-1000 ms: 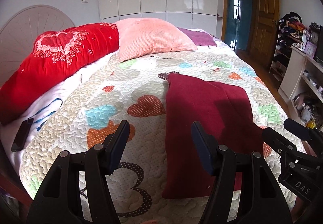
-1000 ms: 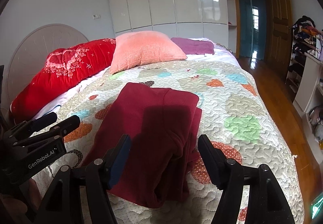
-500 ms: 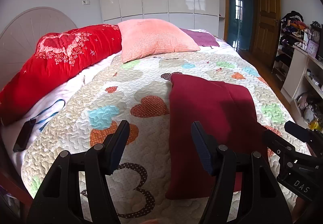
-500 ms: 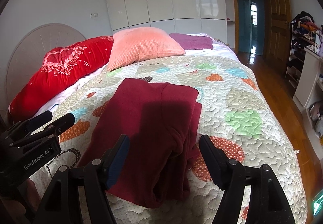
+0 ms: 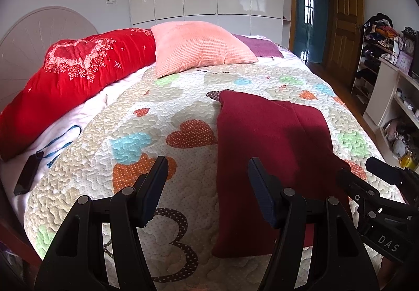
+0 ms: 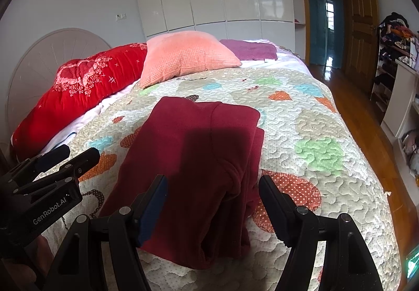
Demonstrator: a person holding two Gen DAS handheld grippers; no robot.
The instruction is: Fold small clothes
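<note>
Left claw (image 5: 207, 175) spread wide, empty, over the quilt (image 5: 157, 118). Right claw (image 6: 213, 192) also apart, empty, above the folded maroon garment (image 6: 199, 149) on the bed.

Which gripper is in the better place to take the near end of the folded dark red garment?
Probably the right gripper: its open jaws frame the folded dark red fleece garment. The left gripper, also open, mostly frames bare heart-patterned quilt.
</note>
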